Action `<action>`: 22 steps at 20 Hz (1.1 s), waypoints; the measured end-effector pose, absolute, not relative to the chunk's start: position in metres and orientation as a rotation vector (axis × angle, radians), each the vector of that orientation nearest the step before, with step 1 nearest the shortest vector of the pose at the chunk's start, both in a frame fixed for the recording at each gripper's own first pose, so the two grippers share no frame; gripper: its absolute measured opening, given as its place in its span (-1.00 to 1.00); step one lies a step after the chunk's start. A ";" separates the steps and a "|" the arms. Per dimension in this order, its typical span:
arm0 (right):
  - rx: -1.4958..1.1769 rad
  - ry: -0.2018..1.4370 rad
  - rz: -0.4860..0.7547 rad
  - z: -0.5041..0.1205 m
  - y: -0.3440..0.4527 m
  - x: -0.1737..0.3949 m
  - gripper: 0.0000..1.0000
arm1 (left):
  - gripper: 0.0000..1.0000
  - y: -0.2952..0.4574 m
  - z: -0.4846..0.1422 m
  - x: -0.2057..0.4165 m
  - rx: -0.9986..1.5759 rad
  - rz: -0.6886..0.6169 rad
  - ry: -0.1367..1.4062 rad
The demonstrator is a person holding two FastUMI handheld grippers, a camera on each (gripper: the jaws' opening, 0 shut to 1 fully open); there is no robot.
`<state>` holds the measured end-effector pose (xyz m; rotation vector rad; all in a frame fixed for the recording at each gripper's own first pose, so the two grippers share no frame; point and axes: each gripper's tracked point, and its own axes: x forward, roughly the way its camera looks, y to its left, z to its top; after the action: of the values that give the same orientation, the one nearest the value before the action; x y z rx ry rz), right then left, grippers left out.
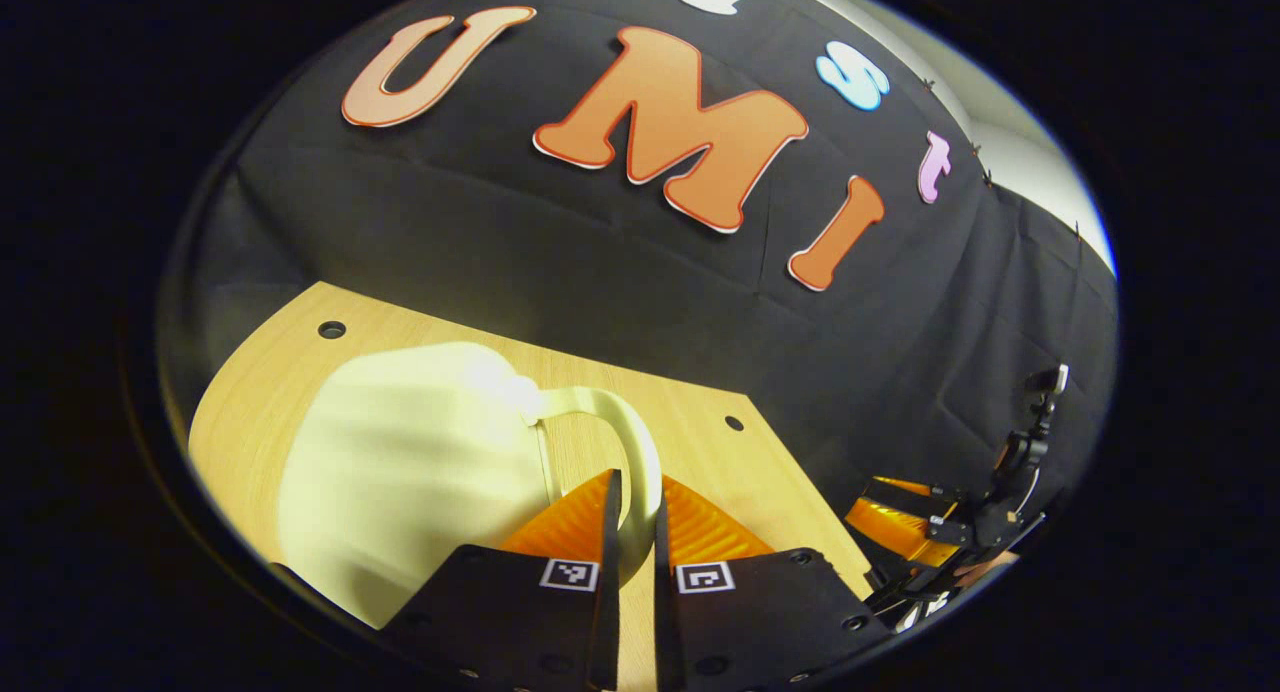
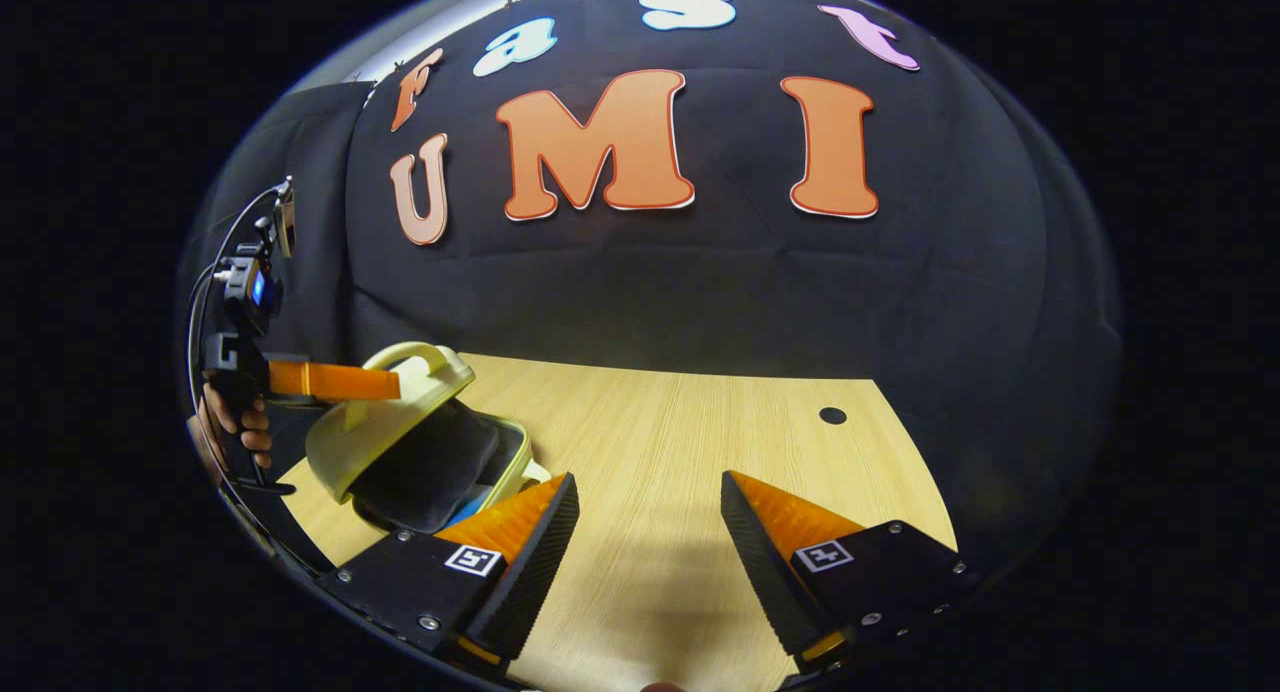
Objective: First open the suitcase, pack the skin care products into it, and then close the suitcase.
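Note:
In the left gripper view, the pale yellow suitcase [image 1: 400, 472] lies close in front of me, and my left gripper [image 1: 637, 494] is shut on its curved handle [image 1: 630, 422]. The right gripper view has the same suitcase [image 2: 370, 437] at the left. Its lid is tilted up partway, held by the left gripper [image 2: 395, 382] at the handle [image 2: 425, 357]. A dark lining [image 2: 430, 467] shows under the lid, with a bit of something blue [image 2: 462, 512] at the base's rim. My right gripper [image 2: 648, 484] hangs open over bare table, to the right of the case.
The wooden table [image 2: 700, 442] has small round holes [image 2: 832, 415] and ends at the black cloth wall behind. A hand [image 2: 245, 427] holds the left gripper's grip. The right gripper [image 1: 950, 532] shows beyond the table's right edge in the left gripper view.

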<state>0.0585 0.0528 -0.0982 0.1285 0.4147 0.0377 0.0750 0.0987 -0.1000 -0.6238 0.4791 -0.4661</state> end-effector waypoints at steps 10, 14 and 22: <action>0.124 0.336 0.028 -0.080 0.027 0.055 0.82 | 0.41 0.042 -0.080 0.067 -0.523 -0.493 0.445; 0.099 0.252 0.005 -0.057 0.023 0.058 0.83 | 0.82 0.047 -0.051 0.071 -0.418 -0.399 0.351; 0.080 0.163 0.007 -0.042 0.030 0.057 0.82 | 0.85 0.060 -0.002 0.061 -0.321 -0.195 0.165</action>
<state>0.0567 0.0304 -0.0416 0.0798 0.1627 0.0072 0.0610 0.0597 -0.0017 -0.3206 0.1653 -0.1953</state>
